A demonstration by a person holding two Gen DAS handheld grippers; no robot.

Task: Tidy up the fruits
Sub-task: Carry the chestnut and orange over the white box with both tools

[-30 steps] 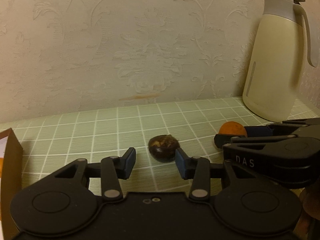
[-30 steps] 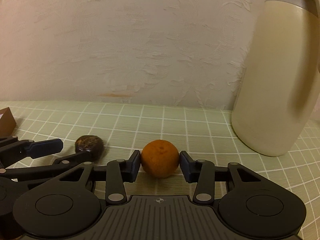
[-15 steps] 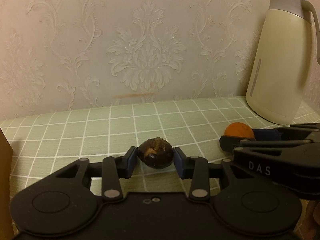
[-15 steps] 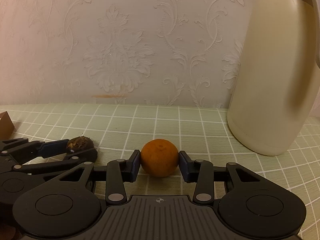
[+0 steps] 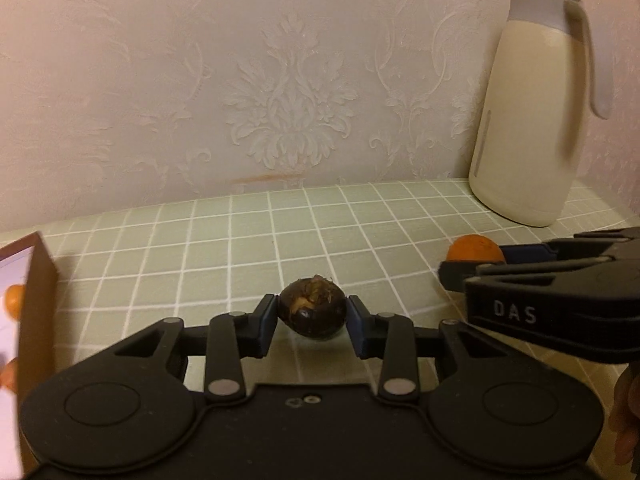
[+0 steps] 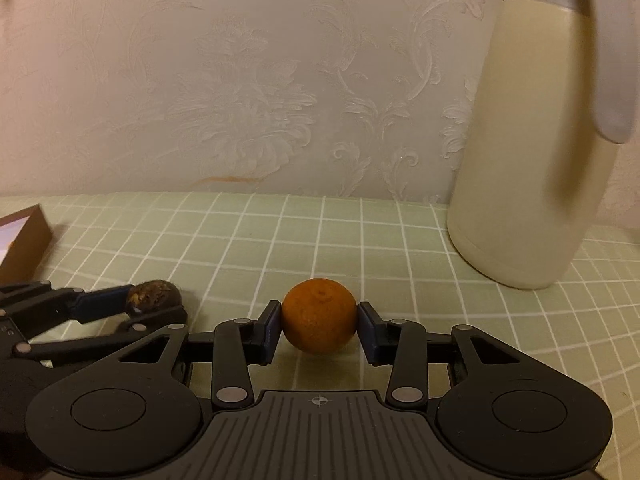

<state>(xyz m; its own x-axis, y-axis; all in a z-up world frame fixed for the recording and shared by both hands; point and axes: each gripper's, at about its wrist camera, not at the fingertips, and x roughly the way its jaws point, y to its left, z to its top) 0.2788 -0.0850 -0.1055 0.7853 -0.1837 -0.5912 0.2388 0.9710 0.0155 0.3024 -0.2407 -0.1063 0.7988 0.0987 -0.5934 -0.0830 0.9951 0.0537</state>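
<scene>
My left gripper (image 5: 313, 322) is shut on a dark brown round fruit (image 5: 313, 311) and holds it just above the green checked tablecloth (image 5: 248, 240). My right gripper (image 6: 319, 326) is shut on a small orange (image 6: 319, 322), also held just above the cloth. The orange shows at the right of the left wrist view (image 5: 474, 248), and the brown fruit at the left of the right wrist view (image 6: 154, 297). The two grippers are side by side, the left one to the left.
A tall cream thermos jug (image 5: 532, 120) stands at the back right against the wallpapered wall; it fills the right of the right wrist view (image 6: 536, 140). A brown box (image 5: 36, 308) with orange fruits (image 5: 14, 300) inside is at the left edge.
My left gripper closed on the brown fruit and lifted it slightly. My right gripper closed fully on the orange and raised it. Both views tilted back, showing more table and the box.
</scene>
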